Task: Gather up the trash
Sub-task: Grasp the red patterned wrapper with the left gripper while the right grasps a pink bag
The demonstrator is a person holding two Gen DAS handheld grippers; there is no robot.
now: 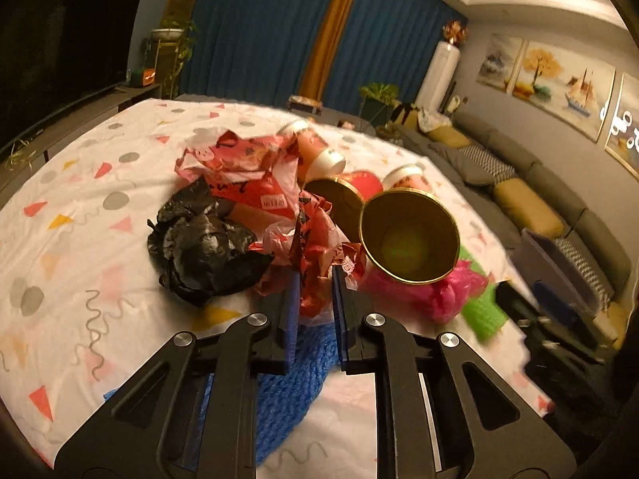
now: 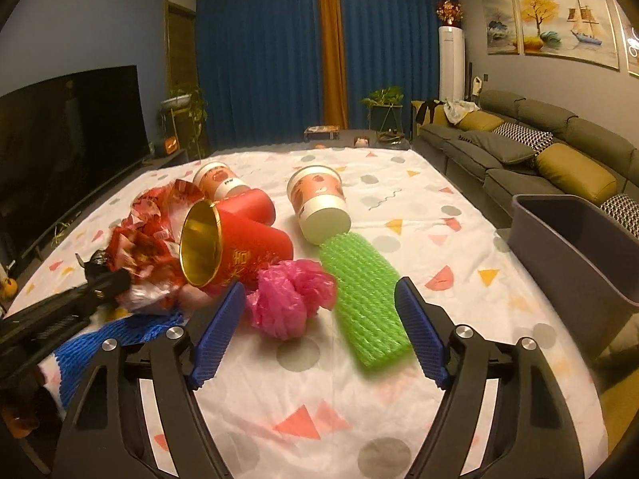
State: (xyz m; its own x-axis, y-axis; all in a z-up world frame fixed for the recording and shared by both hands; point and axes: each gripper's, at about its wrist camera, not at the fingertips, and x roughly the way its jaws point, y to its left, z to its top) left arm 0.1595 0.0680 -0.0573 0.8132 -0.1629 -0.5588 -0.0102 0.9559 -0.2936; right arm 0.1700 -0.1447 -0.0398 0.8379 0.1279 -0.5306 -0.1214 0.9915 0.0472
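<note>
**Left wrist view: claw pinches red wrapper in the trash heap**

Left wrist view shows the left gripper (image 1: pixel 315 279) with its blue pads (image 1: pixel 290 299) drawn close together and clenched on a crumpled red-and-white plastic wrapper (image 1: pixel 315 263), which bunches up between them. At ten o'clock from that grip lies a crumpled black bag (image 1: pixel 203 247), touching the wrapper heap. At one o'clock a red cup with a gold lining (image 1: pixel 409 235) lies on its side, mouth toward the camera, with a second gold-lined cup (image 1: pixel 335 199) just behind it. Under the claw lies a blue foam net (image 1: pixel 295 363). All of it sits on a white tablecloth (image 1: pixel 80 199) printed with triangles and dots.

Right wrist view shows the right gripper (image 2: pixel 319 307) released, its fingers spread wide above the cloth and pressing on nothing. Between them lie a pink plastic bag (image 2: pixel 289 299), nearer the left finger, and a green foam net (image 2: pixel 365 299), nearer the right finger; whether either finger touches them I cannot tell. At twelve o'clock from the green net a white paper cup (image 2: pixel 319 203) lies tipped over, its base touching the net's far end. A grey bin (image 2: pixel 575 239) stands at three o'clock, at the table's right edge. The left claw enters at nine o'clock beside the wrapper heap.
</note>
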